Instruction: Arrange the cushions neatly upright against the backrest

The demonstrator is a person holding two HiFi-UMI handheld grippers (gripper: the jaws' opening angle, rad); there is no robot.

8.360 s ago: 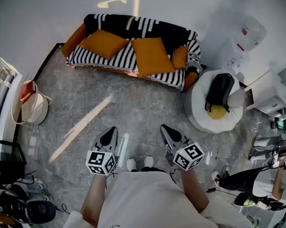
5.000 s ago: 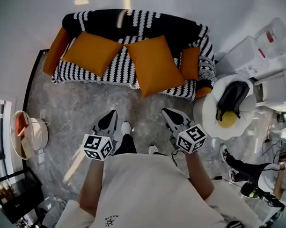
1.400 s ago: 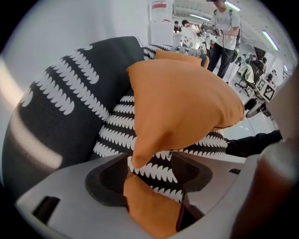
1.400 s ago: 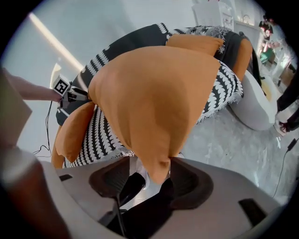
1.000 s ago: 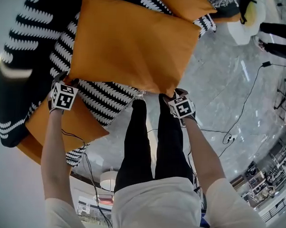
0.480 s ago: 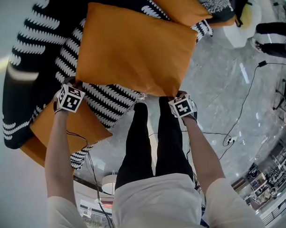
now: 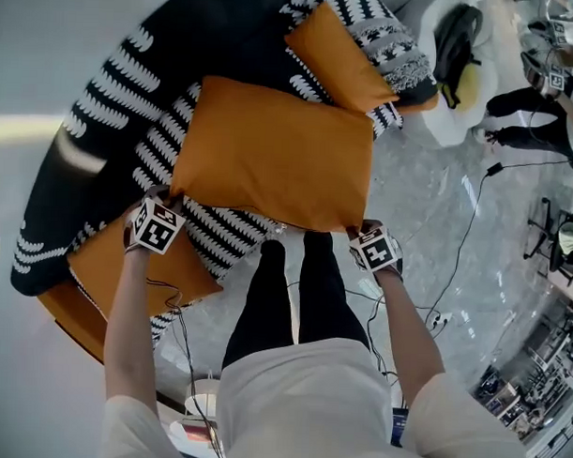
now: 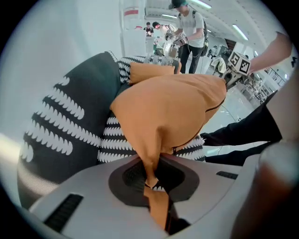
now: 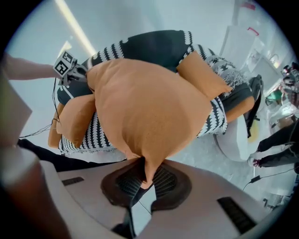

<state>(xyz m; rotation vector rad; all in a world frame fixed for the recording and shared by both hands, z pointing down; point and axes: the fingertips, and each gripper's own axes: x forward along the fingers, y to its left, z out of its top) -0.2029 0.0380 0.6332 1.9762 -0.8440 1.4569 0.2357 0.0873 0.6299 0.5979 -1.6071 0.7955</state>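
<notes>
The big orange cushion [image 7: 270, 152] is held up over the striped seat of the black-and-white sofa [image 7: 112, 123], caught by its two near corners, not standing against the backrest. The left gripper [image 7: 166, 198] has the left corner. In the left gripper view its jaws have just been closing, and they now pinch a twisted fold of the orange cover [image 8: 168, 112] tight between the pads, with a tail of fabric poking out behind the left gripper [image 8: 152, 175]. The right gripper [image 7: 357, 226] has the other corner. In the right gripper view its jaws have likewise just been closing, and they clamp the pointed tip of the cushion [image 9: 145, 112] between the ribbed pads of the right gripper [image 9: 142, 179].

A second orange cushion [image 7: 126, 265] lies flat on the seat under the person's left arm, partly beneath the lifted one. A smaller orange cushion [image 7: 339, 61] leans at the far end of the sofa by the armrest. Grey marbled floor [image 7: 428, 210] spreads beyond, and a black backpack [image 7: 455, 41] sits on something white past the sofa's end.
</notes>
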